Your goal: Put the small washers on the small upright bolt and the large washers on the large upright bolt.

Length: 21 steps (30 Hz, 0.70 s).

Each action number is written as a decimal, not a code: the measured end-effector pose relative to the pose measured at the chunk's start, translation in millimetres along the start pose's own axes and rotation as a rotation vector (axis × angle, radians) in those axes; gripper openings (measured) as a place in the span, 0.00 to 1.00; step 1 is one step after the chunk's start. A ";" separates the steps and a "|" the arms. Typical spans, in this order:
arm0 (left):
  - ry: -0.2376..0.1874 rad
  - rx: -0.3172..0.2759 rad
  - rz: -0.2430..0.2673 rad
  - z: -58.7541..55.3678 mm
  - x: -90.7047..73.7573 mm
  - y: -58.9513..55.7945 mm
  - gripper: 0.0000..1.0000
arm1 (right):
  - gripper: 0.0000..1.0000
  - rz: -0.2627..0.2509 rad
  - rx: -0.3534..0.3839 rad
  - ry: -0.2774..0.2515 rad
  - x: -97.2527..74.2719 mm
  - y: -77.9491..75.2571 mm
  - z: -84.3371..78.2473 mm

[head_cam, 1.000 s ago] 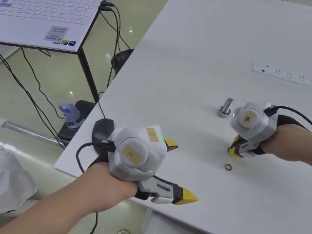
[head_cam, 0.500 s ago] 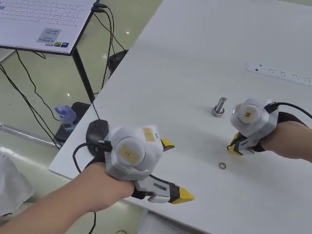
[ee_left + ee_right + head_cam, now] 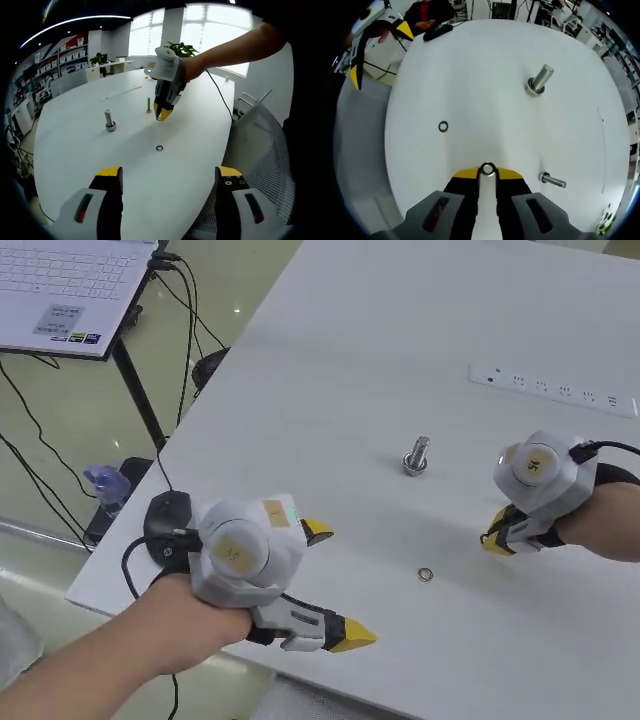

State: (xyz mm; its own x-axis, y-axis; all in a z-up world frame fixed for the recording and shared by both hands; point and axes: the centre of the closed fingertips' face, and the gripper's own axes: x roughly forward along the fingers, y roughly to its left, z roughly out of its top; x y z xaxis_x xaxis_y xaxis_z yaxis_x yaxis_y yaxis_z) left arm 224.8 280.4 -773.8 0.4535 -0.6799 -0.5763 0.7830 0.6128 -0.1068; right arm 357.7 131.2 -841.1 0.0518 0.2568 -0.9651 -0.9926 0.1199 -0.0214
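The large bolt [image 3: 417,455] stands upright mid-table, with washers around its base [image 3: 535,89]. In the right gripper view the small bolt [image 3: 552,181] stands just right of my jaws. One washer [image 3: 426,574] lies loose on the white table [image 3: 380,360], also seen as a loose washer [image 3: 443,126] and washer [image 3: 159,148]. My right gripper [image 3: 488,172] is shut on another washer [image 3: 488,169], held at its tips low over the table; the right gripper [image 3: 495,542] is right of the loose washer. My left gripper [image 3: 335,583] stands open and holds nothing, near the table's front edge.
A white power strip [image 3: 550,390] lies at the far right of the table. A laptop [image 3: 60,290] sits on a stand off the table's left, with cables and a bottle [image 3: 105,485] on the floor below. A mesh chair [image 3: 260,145] stands beside the table.
The head camera has swung, shifting the whole picture left. My right gripper has moved right, away from the loose washer. The left gripper has stayed about where it was.
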 end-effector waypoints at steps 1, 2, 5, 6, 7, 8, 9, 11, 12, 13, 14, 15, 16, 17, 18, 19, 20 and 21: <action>0.002 0.002 0.002 0.1 0.5 0.1 0.75 | 0.12 -0.004 0.008 0.000 -2.7 -2.4 -4.3; 0.003 0.002 0.002 0.2 0.6 -0.3 0.75 | 0.12 -0.007 0.013 0.000 -4.5 -3.8 -7.1; 0.006 0.002 0.003 -0.5 1.3 -1.8 0.74 | 0.12 -0.016 0.033 0.001 -10.4 -10.1 -17.5; 0.009 0.002 0.002 -1.5 1.4 -2.5 0.74 | 0.12 -0.021 0.039 0.001 -12.0 -12.3 -19.8; 0.012 0.001 0.003 -2.1 1.6 -2.9 0.74 | 0.12 -0.024 0.046 0.001 -13.5 -14.3 -21.9; 0.013 0.001 0.003 -2.7 1.7 -3.6 0.74 | 0.12 -0.024 0.049 0.001 -14.7 -15.5 -23.7; 0.015 -0.001 0.003 -3.1 2.0 -4.4 0.74 | 0.12 -0.028 0.053 0.003 -16.6 -18.0 -26.7; 0.015 -0.002 0.004 -3.1 2.4 -5.2 0.74 | 0.12 -0.034 0.061 0.004 -20.1 -23.0 -31.0; 0.016 -0.002 0.006 -3.4 2.3 -5.3 0.74 | 0.12 -0.040 0.070 0.002 -22.5 -26.7 -32.8; 0.017 -0.004 0.010 -3.7 2.3 -4.0 0.74 | 0.12 -0.044 0.072 0.000 -24.2 -29.1 -33.8; 0.016 -0.008 0.014 -4.2 2.3 -2.5 0.74 | 0.12 -0.053 0.077 -0.001 -26.5 -33.0 -34.9; 0.015 -0.009 0.016 -4.2 2.2 -1.4 0.74 | 0.12 -0.058 0.079 -0.003 -28.1 -35.8 -35.3; 0.016 -0.009 0.017 -4.4 2.1 -0.7 0.74 | 0.12 -0.062 0.082 -0.004 -29.5 -38.4 -35.5; 0.018 -0.007 0.018 -4.7 2.0 0.0 0.74 | 0.12 -0.064 0.084 -0.005 -30.5 -41.0 -36.0; 0.021 -0.003 0.020 -5.3 1.7 1.2 0.74 | 0.12 -0.070 0.086 -0.005 -31.8 -45.5 -36.2; 0.022 -0.003 0.021 -5.4 1.5 2.0 0.74 | 0.12 -0.071 0.085 -0.004 -32.3 -48.1 -36.4; 0.022 -0.003 0.022 -5.5 1.1 2.7 0.74 | 0.12 -0.077 0.081 0.001 -32.8 -52.9 -37.0; 0.023 -0.003 0.024 -5.6 0.9 3.4 0.74 | 0.12 -0.081 0.079 0.007 -33.1 -56.6 -38.0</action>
State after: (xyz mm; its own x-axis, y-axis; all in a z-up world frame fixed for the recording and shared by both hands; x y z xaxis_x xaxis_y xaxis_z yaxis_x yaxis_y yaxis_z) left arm 225.5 284.1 -779.2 0.4620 -0.6557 -0.5971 0.7708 0.6299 -0.0954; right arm 408.0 79.4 -817.9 0.1302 0.2366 -0.9629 -0.9734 0.2151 -0.0787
